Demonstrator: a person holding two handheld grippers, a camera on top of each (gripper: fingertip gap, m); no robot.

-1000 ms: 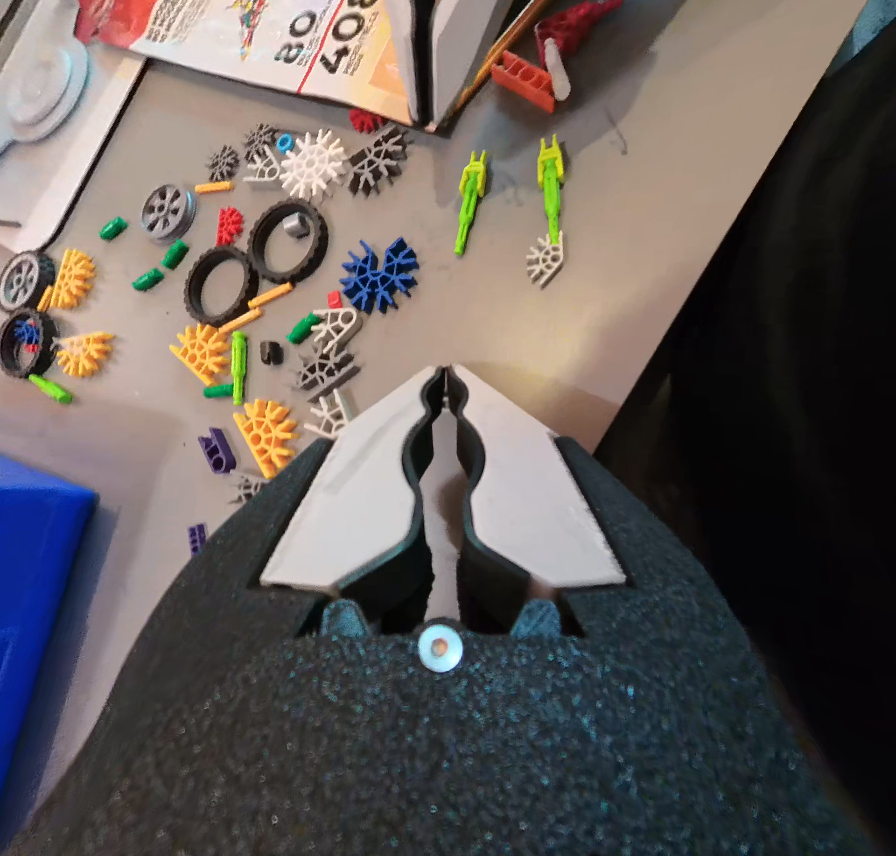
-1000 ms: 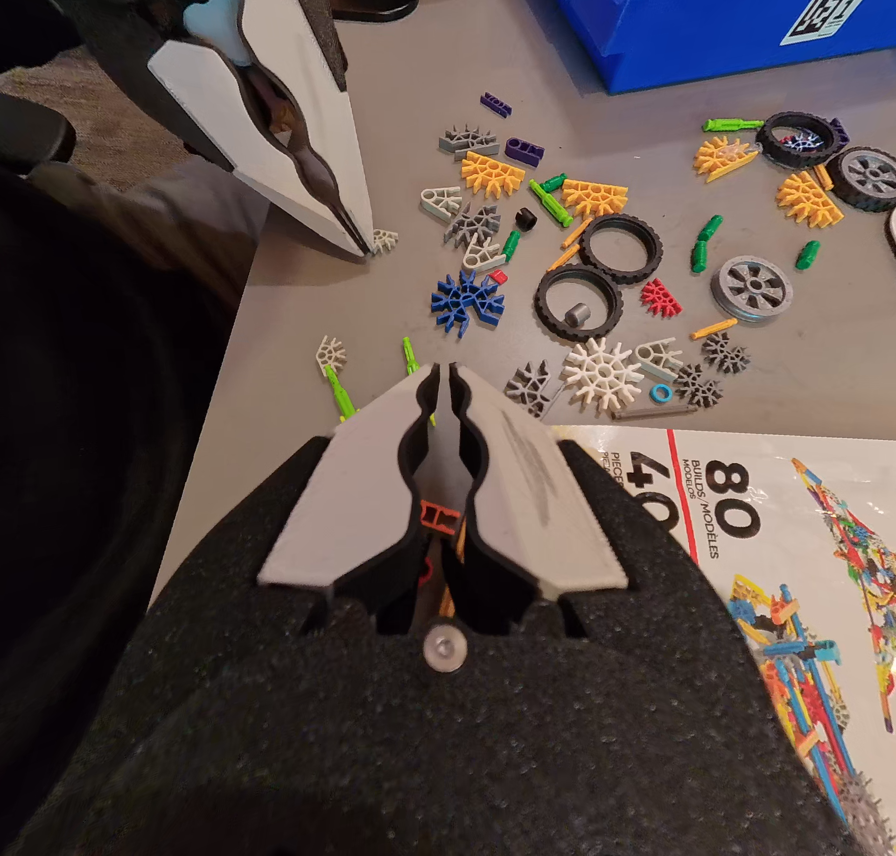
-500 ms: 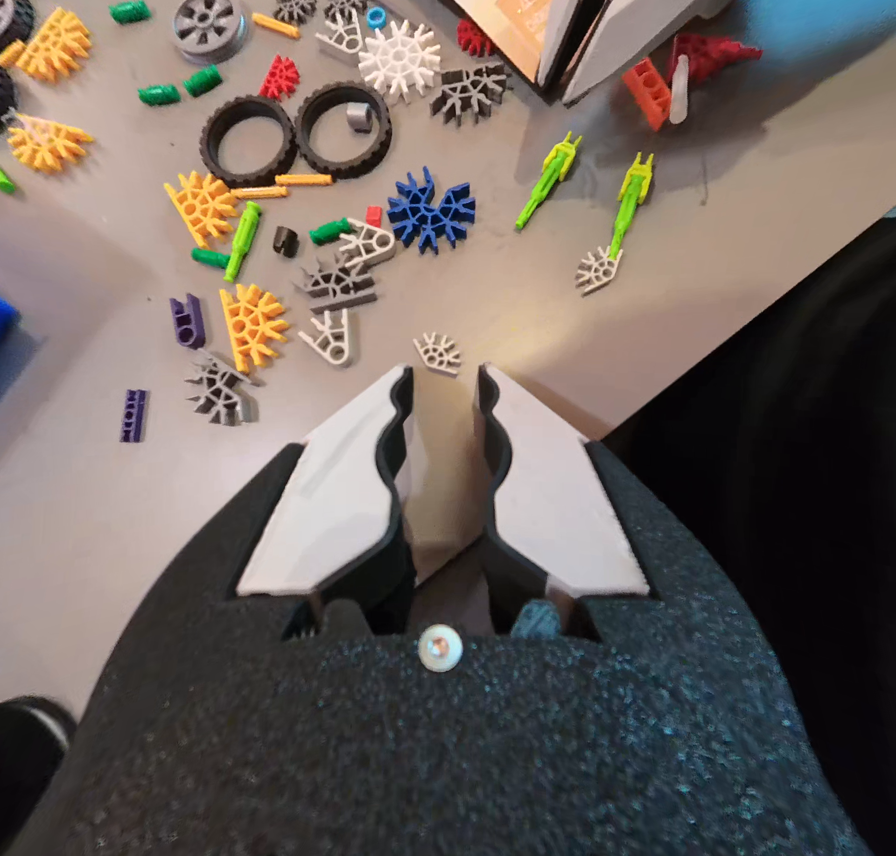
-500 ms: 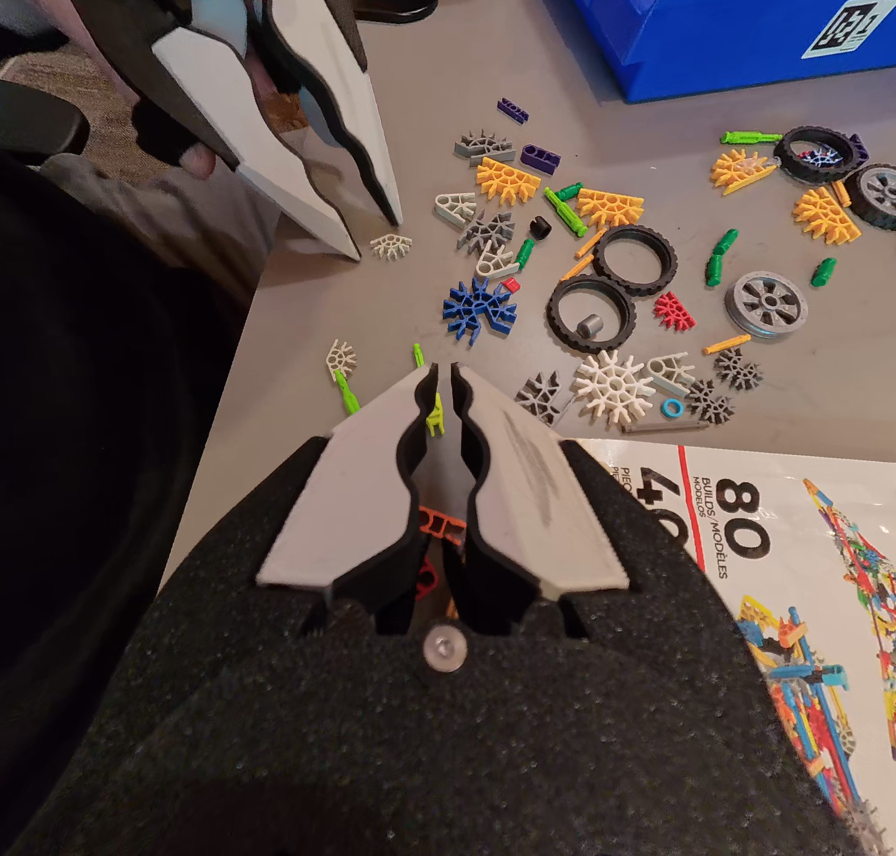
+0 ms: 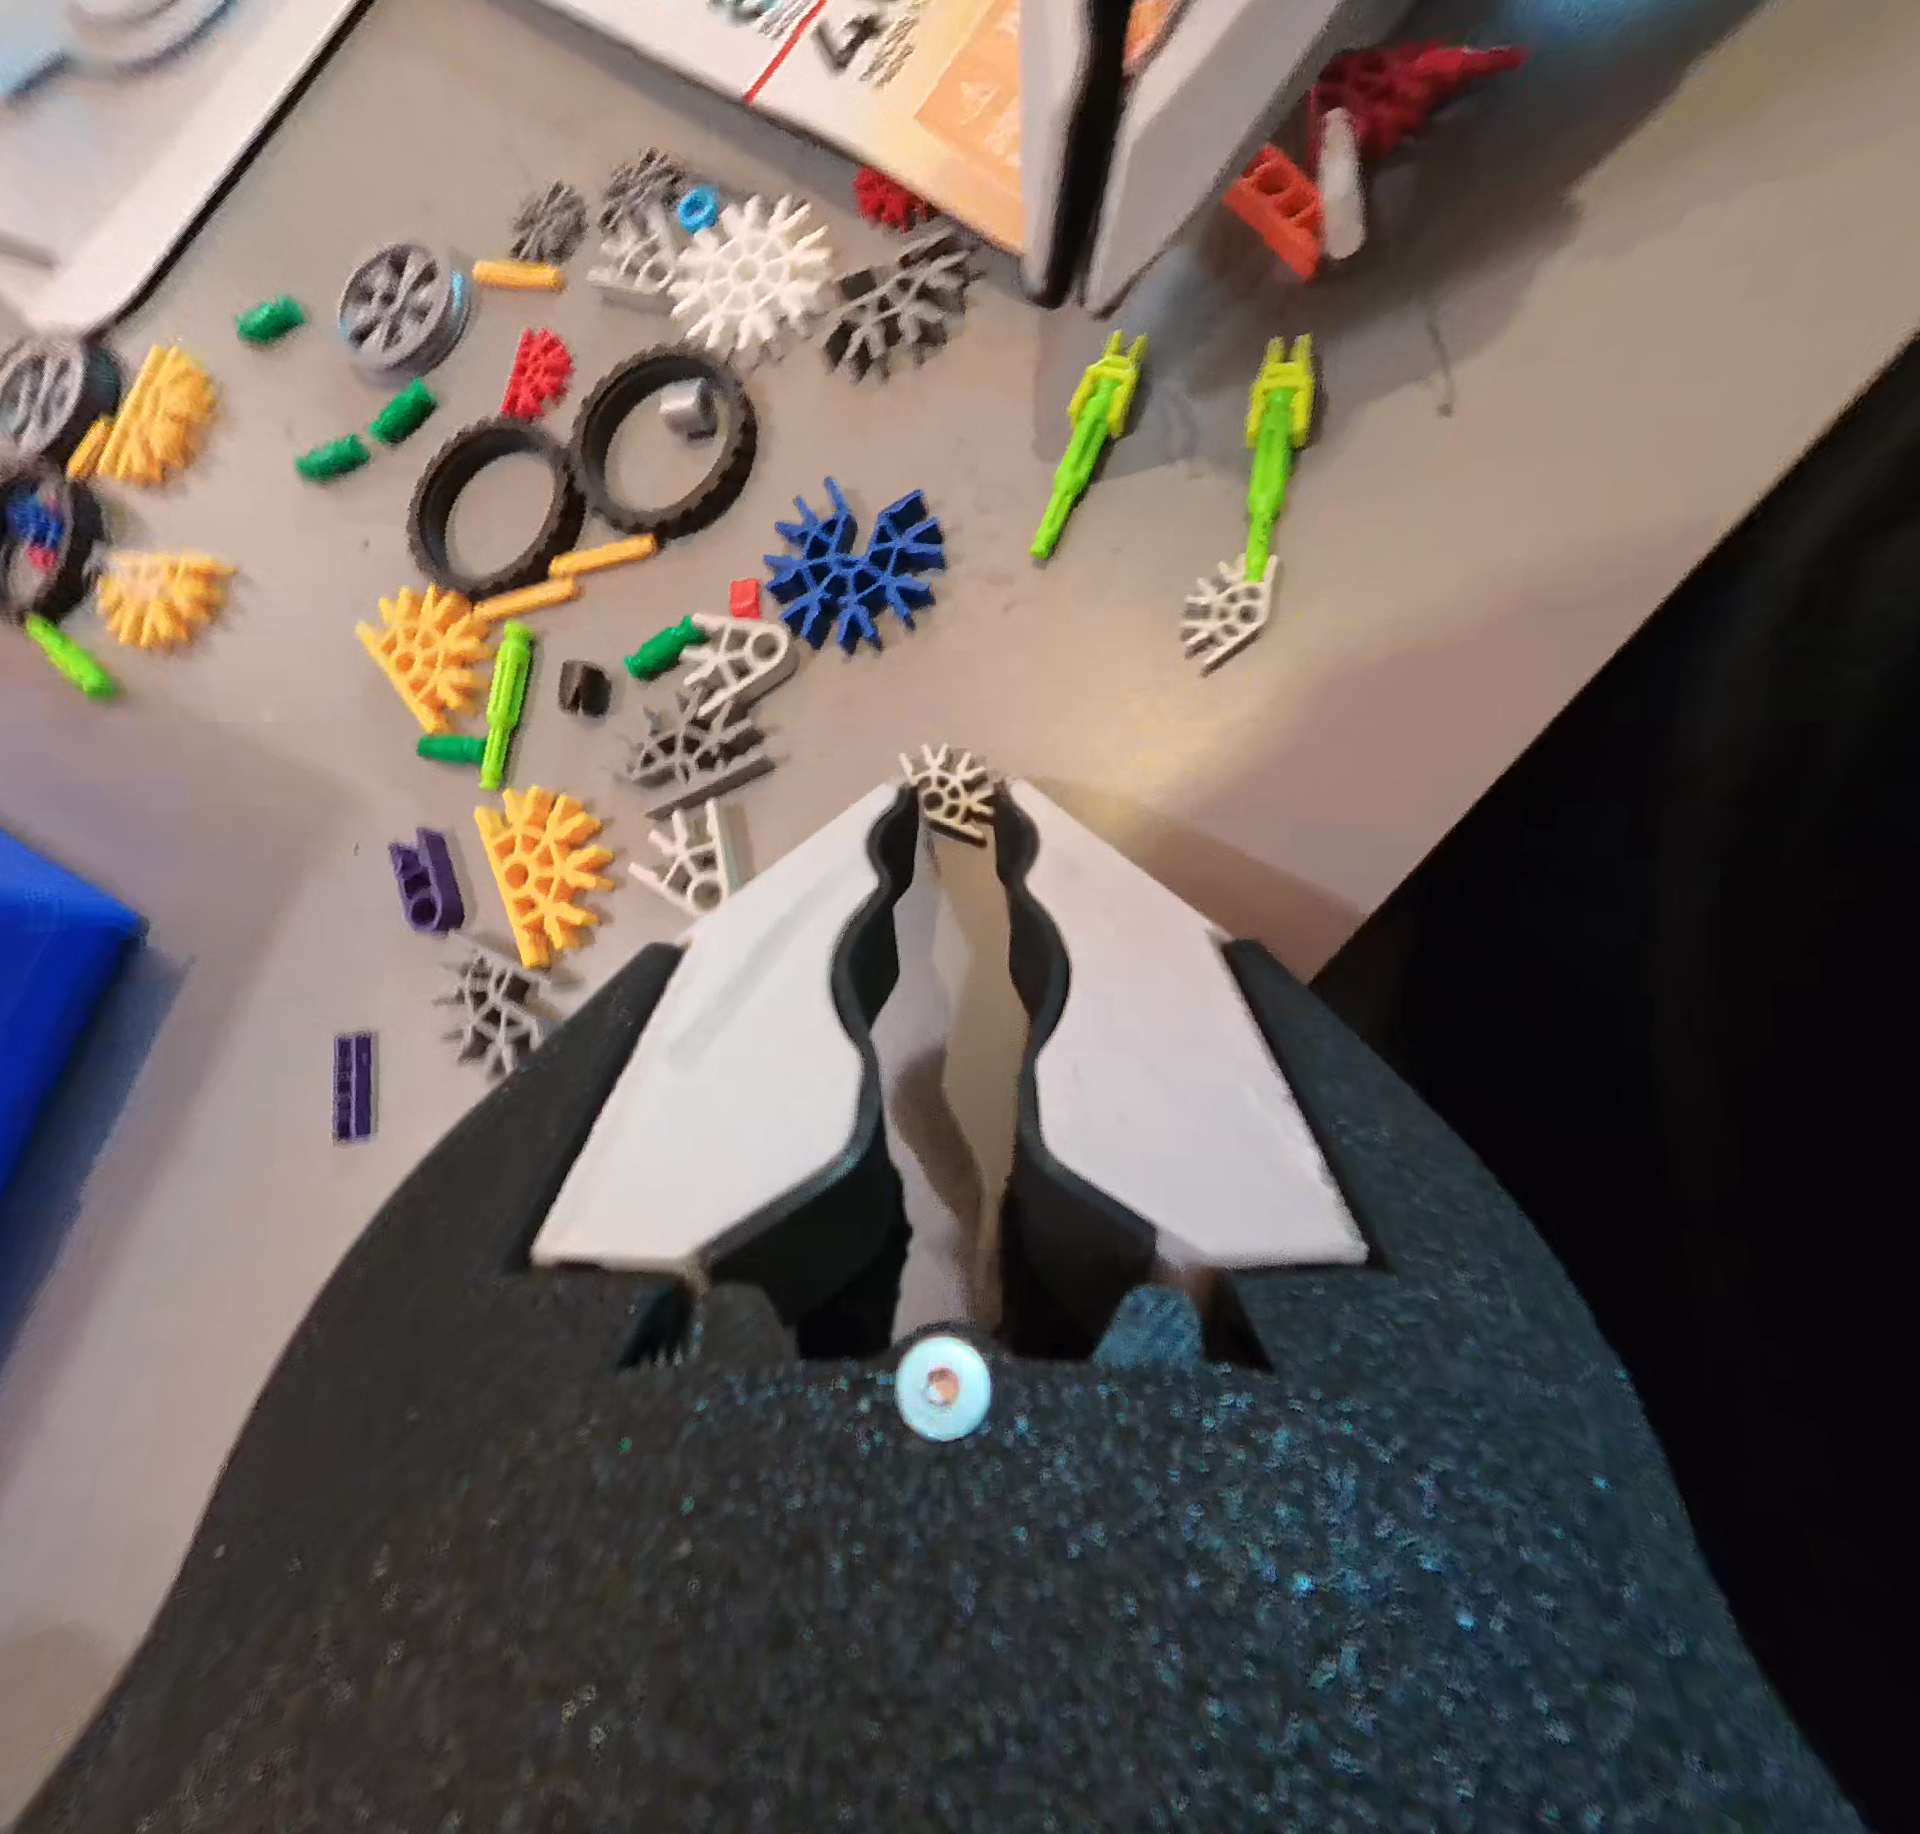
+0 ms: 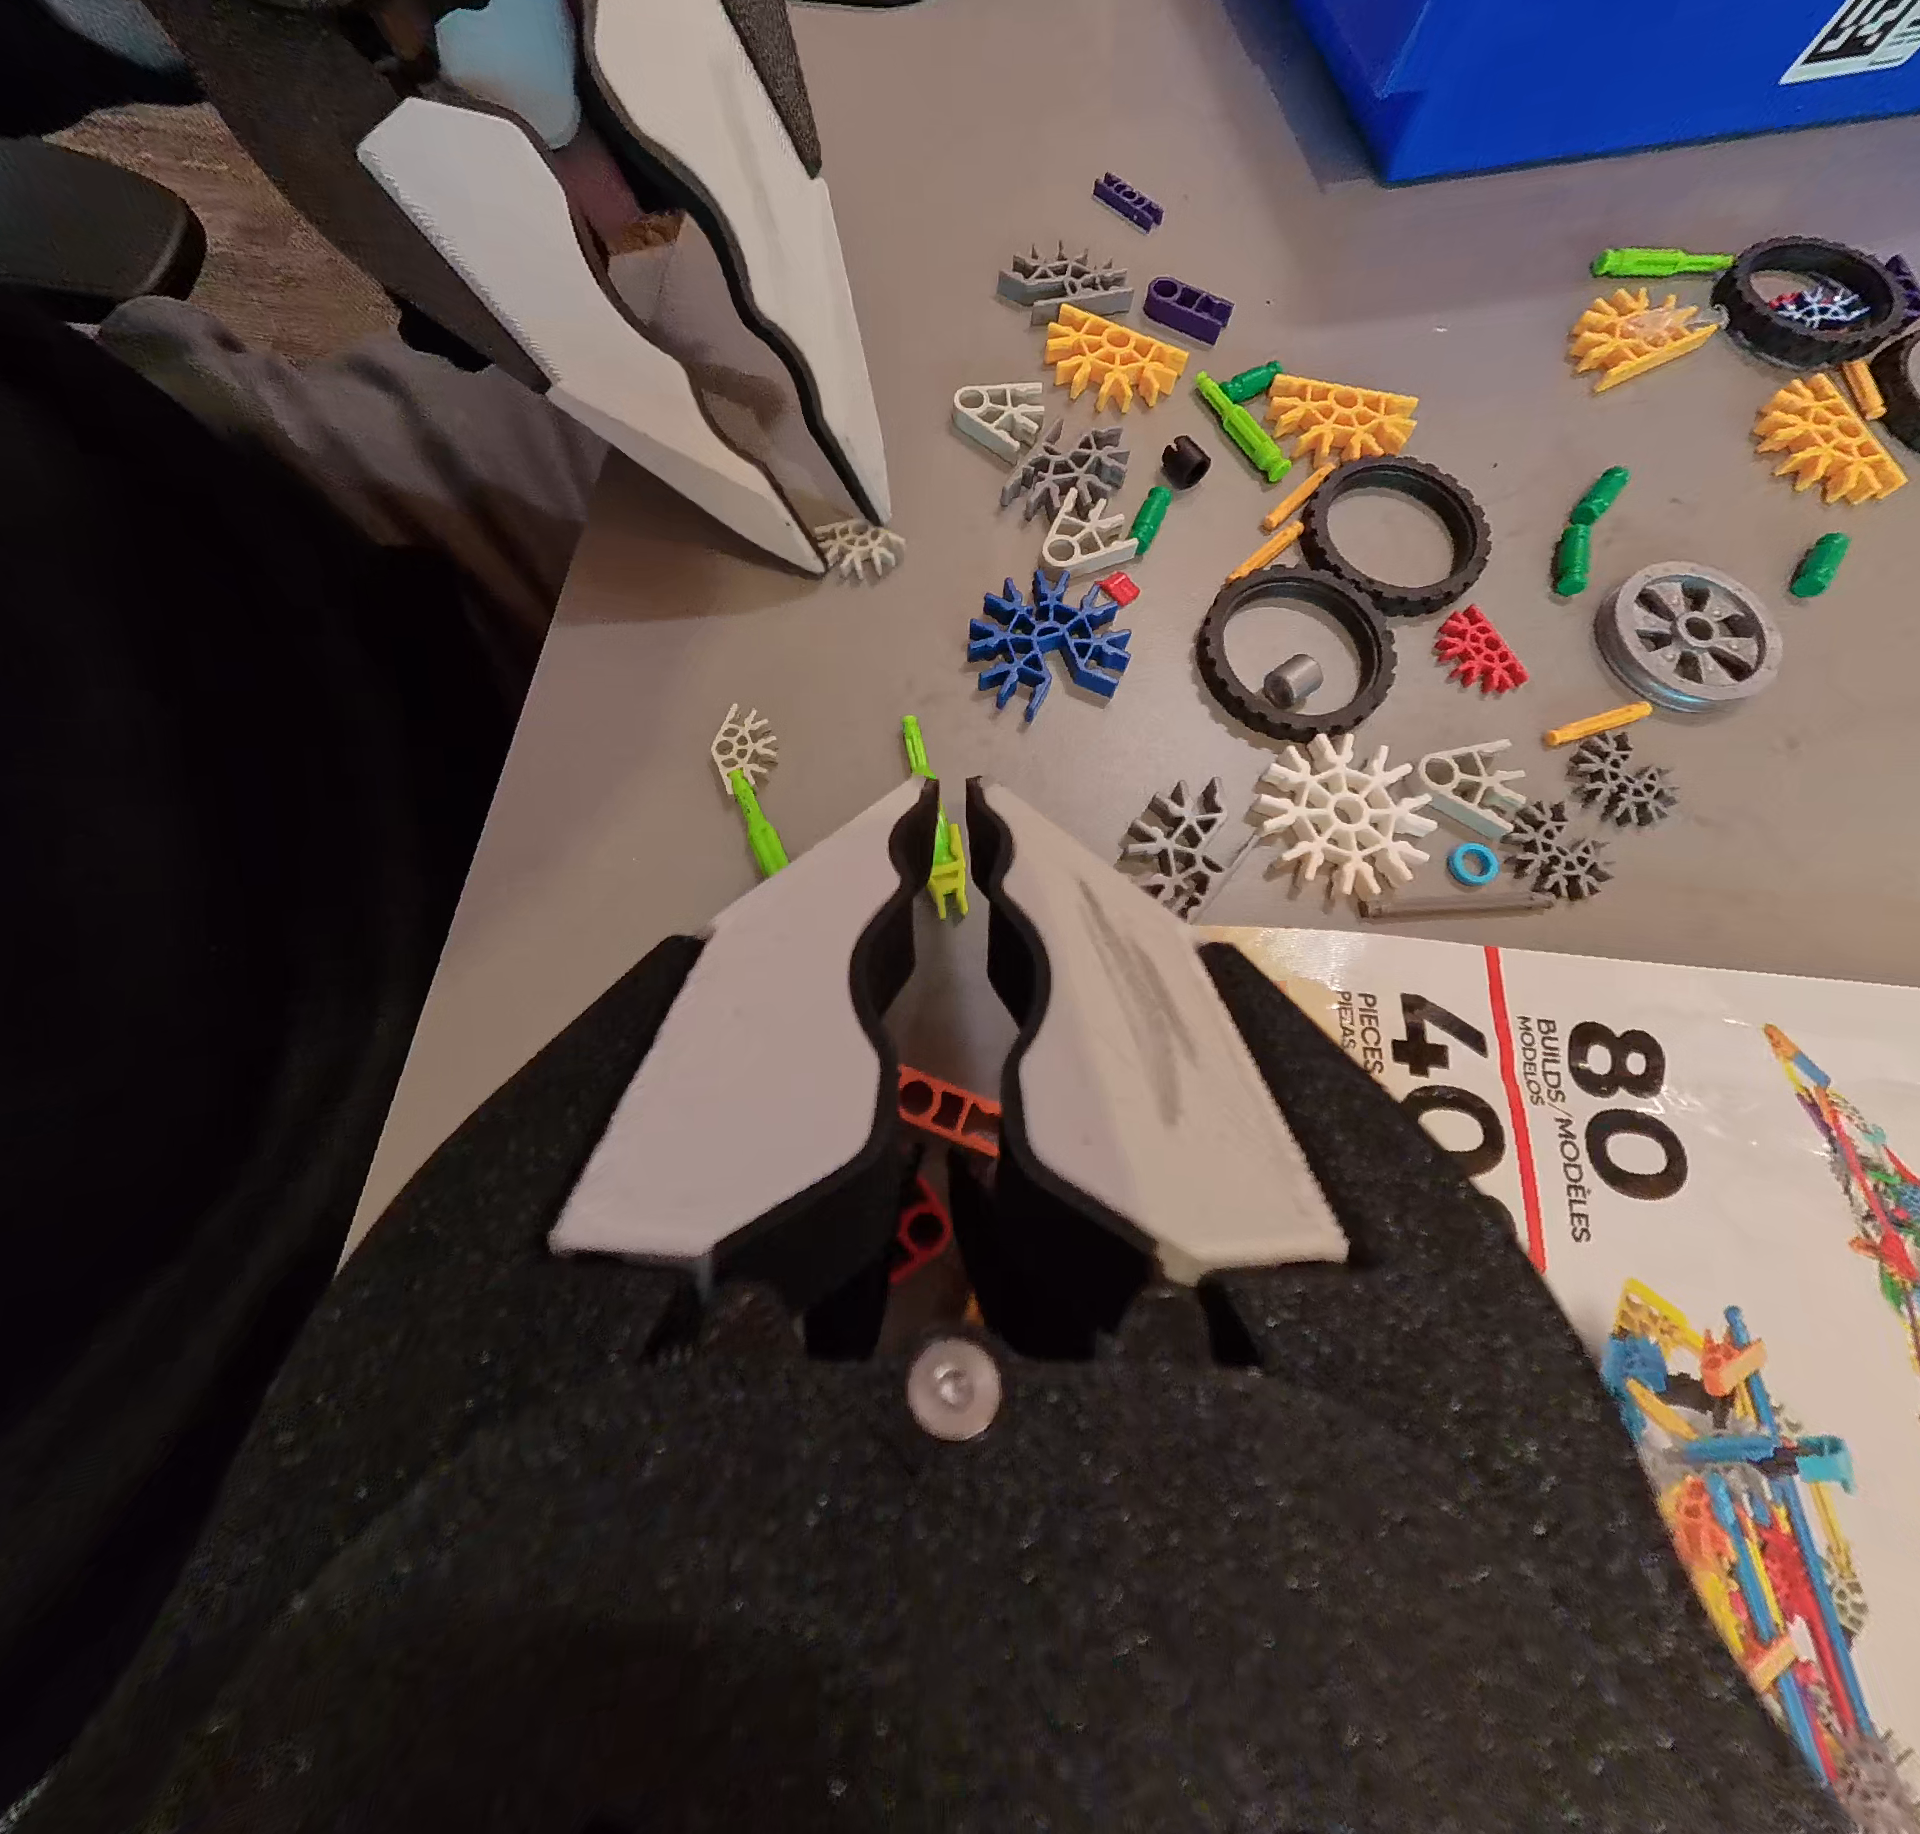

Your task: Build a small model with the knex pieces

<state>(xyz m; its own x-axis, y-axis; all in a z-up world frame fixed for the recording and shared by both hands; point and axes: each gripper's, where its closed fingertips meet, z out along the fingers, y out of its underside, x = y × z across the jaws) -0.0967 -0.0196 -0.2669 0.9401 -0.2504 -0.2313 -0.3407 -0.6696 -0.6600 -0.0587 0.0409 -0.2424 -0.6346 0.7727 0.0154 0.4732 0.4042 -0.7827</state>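
Observation:
My left gripper [image 5: 954,799] is shut on a small light grey fan-shaped connector [image 5: 951,795] that lies on the grey table [image 5: 1091,704] near its edge. The right wrist view shows the same grip [image 6: 854,537] on the connector [image 6: 868,550]. My right gripper [image 6: 951,792] is shut and empty, held above a loose lime green rod [image 6: 945,859]. It shows at the top of the left wrist view [image 5: 1070,288]. A second lime rod with a grey connector on its end [image 5: 1242,600] lies close to the edge [image 6: 746,761].
Several loose parts lie scattered: a blue snowflake connector [image 6: 1049,636], two black tyres [image 6: 1340,600], a white snowflake [image 6: 1340,813], yellow fans [image 6: 1117,356]. A booklet [image 6: 1662,1161] lies at the right, a blue bin [image 6: 1558,39] at the back. The table edge [image 6: 499,797] runs along the left. Tip to tip, the grippers are about 8 cm apart.
My left gripper opened over the light grey connector, then closed on it with its tips down at the table. My right gripper stayed shut and barely moved.

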